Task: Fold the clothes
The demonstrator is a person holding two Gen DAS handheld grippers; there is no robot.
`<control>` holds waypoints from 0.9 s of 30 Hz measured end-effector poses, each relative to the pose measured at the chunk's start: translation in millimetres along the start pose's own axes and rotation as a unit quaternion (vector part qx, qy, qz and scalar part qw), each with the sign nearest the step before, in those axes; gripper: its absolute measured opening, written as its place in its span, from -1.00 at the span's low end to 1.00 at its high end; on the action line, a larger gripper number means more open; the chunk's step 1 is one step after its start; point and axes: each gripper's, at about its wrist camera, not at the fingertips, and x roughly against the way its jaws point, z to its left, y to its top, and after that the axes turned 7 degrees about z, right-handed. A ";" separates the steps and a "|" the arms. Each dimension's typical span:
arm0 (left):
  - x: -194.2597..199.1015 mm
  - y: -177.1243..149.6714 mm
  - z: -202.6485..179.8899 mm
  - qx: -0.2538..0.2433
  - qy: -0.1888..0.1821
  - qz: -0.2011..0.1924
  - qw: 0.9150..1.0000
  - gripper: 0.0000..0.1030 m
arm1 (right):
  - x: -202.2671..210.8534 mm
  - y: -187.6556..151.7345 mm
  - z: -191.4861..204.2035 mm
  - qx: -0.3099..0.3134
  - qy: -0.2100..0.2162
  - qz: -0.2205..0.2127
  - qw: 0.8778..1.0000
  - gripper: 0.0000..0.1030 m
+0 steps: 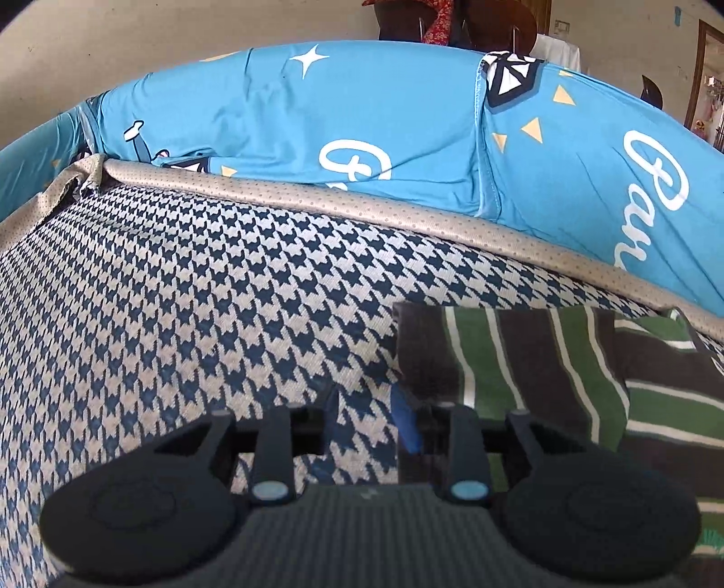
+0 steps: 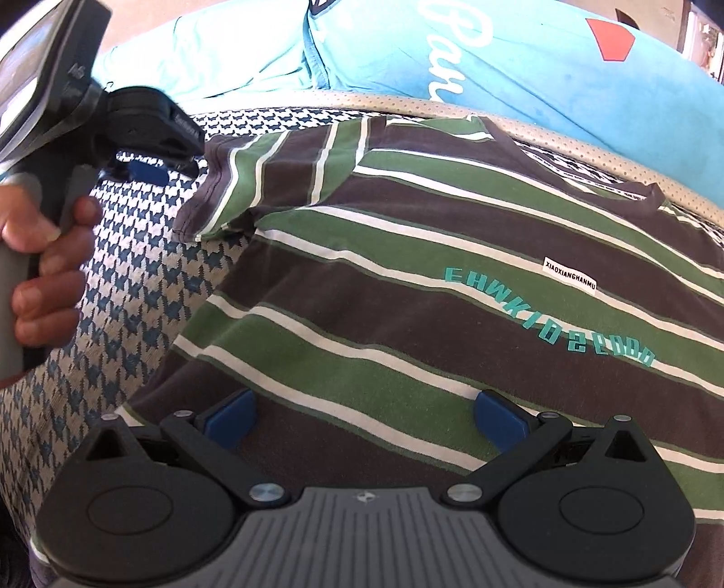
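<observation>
A brown, green and white striped T-shirt [image 2: 407,280] with teal lettering lies flat on a blue-and-cream houndstooth cover [image 2: 135,280]. Its left sleeve [image 1: 520,362] spreads out sideways. My left gripper [image 1: 369,411] is low over the cover at the sleeve's hem, narrowly open, with the houndstooth showing between its fingers and its blue right pad [image 1: 407,420] at the hem's edge. The right wrist view shows this left gripper [image 2: 154,169] just left of the sleeve [image 2: 217,190]. My right gripper [image 2: 364,416] is wide open over the shirt's lower body, holding nothing.
A bright blue quilt [image 1: 316,117] with white lettering is bunched along the far side, behind a beige dotted trim [image 1: 362,203]. A hand [image 2: 45,253] grips the left gripper's handle. Dark chairs [image 1: 452,22] and a wall stand beyond. Bare houndstooth cover [image 1: 181,294] lies left of the shirt.
</observation>
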 end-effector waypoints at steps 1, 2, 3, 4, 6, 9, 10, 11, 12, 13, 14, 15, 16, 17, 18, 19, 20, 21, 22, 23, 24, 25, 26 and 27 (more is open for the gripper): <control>0.6 -1.6 1.0 0.000 0.000 0.005 1.000 -0.46 | -0.1 -0.1 0.5 0.001 -0.001 0.000 1.000 1.00; 2.0 -3.4 2.3 0.000 0.000 0.008 1.000 -0.46 | -0.1 -0.5 1.1 0.001 -0.003 -0.001 1.000 1.00; 3.9 -5.4 3.6 -0.001 -0.001 0.010 1.000 -0.46 | -0.1 -1.0 1.6 0.002 -0.004 -0.003 1.000 1.00; 5.7 -7.3 4.9 -0.001 -0.002 0.011 1.000 -0.43 | 0.0 -1.5 2.2 0.003 -0.006 -0.004 1.000 1.00; 11.1 -11.6 7.7 0.000 -0.009 0.017 1.000 -0.36 | 0.1 -2.9 2.7 0.005 -0.008 -0.008 1.000 1.00; 18.7 -17.8 12.7 0.003 -0.025 0.028 0.999 -0.34 | 1.0 -4.6 2.3 0.012 -0.007 -0.015 1.000 1.00; 20.8 -20.3 14.7 0.005 -0.030 0.031 0.999 -0.33 | 1.8 -3.7 1.1 0.012 -0.006 -0.015 1.000 1.00; 22.7 -23.3 16.7 0.007 -0.035 0.035 0.999 -0.29 | 2.8 -2.2 -0.7 0.010 -0.005 -0.015 1.000 1.00; 24.1 -26.7 18.8 0.010 -0.039 0.039 0.998 -0.25 | 4.0 -0.8 -3.3 0.004 -0.005 -0.018 1.000 1.00; 24.7 -29.9 20.5 0.013 -0.042 0.043 0.998 -0.23 | 4.6 0.3 -5.9 -0.001 -0.009 -0.019 1.000 1.00; 24.5 -32.6 21.9 0.016 -0.044 0.047 0.998 -0.23 | 4.9 1.3 -8.6 -0.006 -0.014 -0.021 1.000 1.00; 24.3 -35.0 22.9 0.017 -0.044 0.050 0.998 -0.23 | 5.3 2.2 -11.3 -0.012 -0.019 -0.023 0.999 1.00; 23.8 -37.2 23.4 0.017 -0.043 0.051 0.998 -0.23 | 4.6 2.7 -12.6 -0.014 -0.020 -0.021 0.999 1.00; 23.6 -39.3 24.2 0.017 -0.042 0.052 0.998 -0.23 | 3.7 3.0 -13.7 -0.016 -0.021 -0.019 0.999 1.00; 23.8 -41.1 25.1 0.018 -0.042 0.052 0.998 -0.21 | 2.9 3.4 -14.7 -0.018 -0.022 -0.018 0.999 1.00; 24.4 -42.6 25.7 0.020 -0.044 0.052 0.997 -0.19 | 2.0 3.7 -15.8 -0.020 -0.022 -0.016 0.999 1.00; 25.3 -44.1 26.1 0.022 -0.046 0.054 0.997 -0.15 | 1.4 3.7 -15.0 -0.017 -0.024 -0.015 0.999 1.00; 26.6 -45.5 26.1 0.023 -0.049 0.055 0.997 -0.14 | 1.0 3.7 -13.8 -0.012 -0.027 -0.015 0.999 1.00; 28.2 -46.8 25.8 0.024 -0.053 0.055 0.997 -0.13 | 0.8 3.7 -13.4 -0.012 -0.027 -0.014 0.999 1.00; 29.8 -48.1 25.6 0.025 -0.057 0.055 0.997 -0.08 | 0.6 3.7 -13.0 -0.012 -0.027 -0.014 0.999 1.00; 31.1 -49.4 25.6 0.026 -0.063 0.055 0.996 -0.02 | 0.5 3.8 -12.7 -0.012 -0.027 -0.014 0.999 1.00; 32.5 -50.8 25.5 0.028 -0.068 0.054 0.996 0.02 | 0.6 3.6 -12.7 -0.012 -0.027 -0.014 0.999 1.00; 32.7 -51.8 26.2 0.032 -0.078 0.056 0.995 0.07 | 0.7 3.4 -12.8 -0.012 -0.027 -0.014 0.999 1.00; 31.3 -51.8 27.7 0.039 -0.089 0.060 0.993 0.10 | 0.9 2.7 -12.9 -0.012 -0.027 -0.014 0.999 1.00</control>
